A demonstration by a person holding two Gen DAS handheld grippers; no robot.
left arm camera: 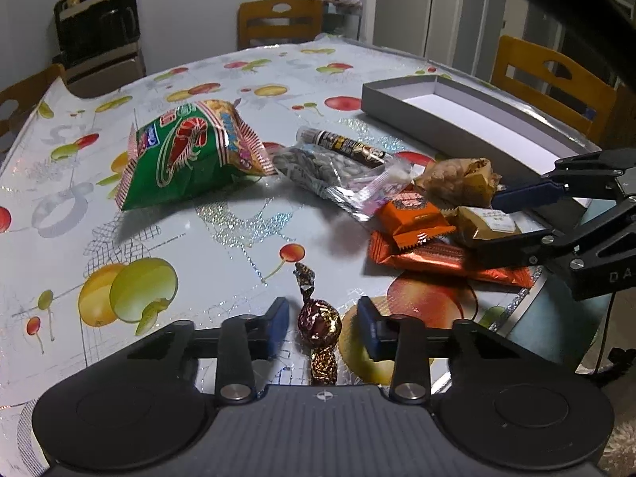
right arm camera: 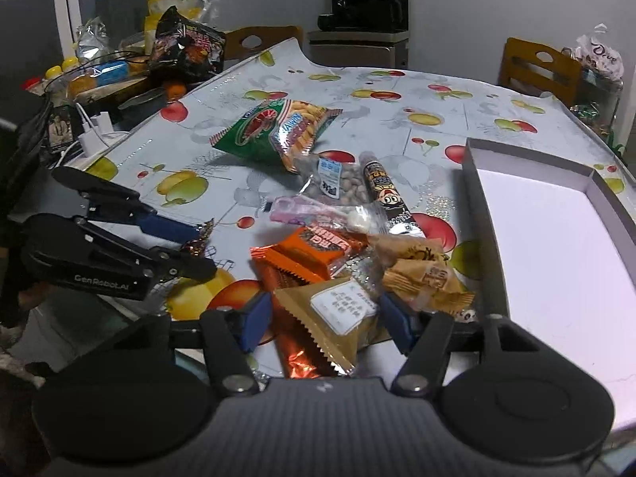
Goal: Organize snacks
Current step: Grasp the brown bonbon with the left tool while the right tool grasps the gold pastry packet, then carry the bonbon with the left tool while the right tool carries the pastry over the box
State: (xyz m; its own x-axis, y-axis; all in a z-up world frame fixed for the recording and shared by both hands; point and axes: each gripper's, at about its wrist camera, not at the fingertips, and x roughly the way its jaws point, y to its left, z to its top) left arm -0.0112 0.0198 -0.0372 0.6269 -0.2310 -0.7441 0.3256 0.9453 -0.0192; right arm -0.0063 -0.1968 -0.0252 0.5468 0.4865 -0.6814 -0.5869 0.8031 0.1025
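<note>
A foil-wrapped round candy [left arm camera: 320, 326] lies on the fruit-print tablecloth between the fingers of my left gripper [left arm camera: 324, 324]. A small gap shows on each side, so that gripper is open. My right gripper [right arm camera: 328, 318] has its blue pads against both sides of a gold snack packet [right arm camera: 338, 314] on top of the snack pile. Around it lie orange packets [right arm camera: 314, 254], a tan pastry packet [right arm camera: 429, 278], a clear bag of nuts [right arm camera: 338, 187], a black tube snack [right arm camera: 385, 194] and a green prawn-cracker bag [right arm camera: 278, 131]. A grey box [right arm camera: 473, 183] with a white inside stands open to the right.
Wooden chairs [left arm camera: 278, 20] [left arm camera: 552, 75] stand around the table's far sides. A cluttered side surface with bags, cables and a charger [right arm camera: 95, 135] lies beyond the table's left edge. A black appliance [right arm camera: 369, 0] sits by the wall. The table's near edge is just below both grippers.
</note>
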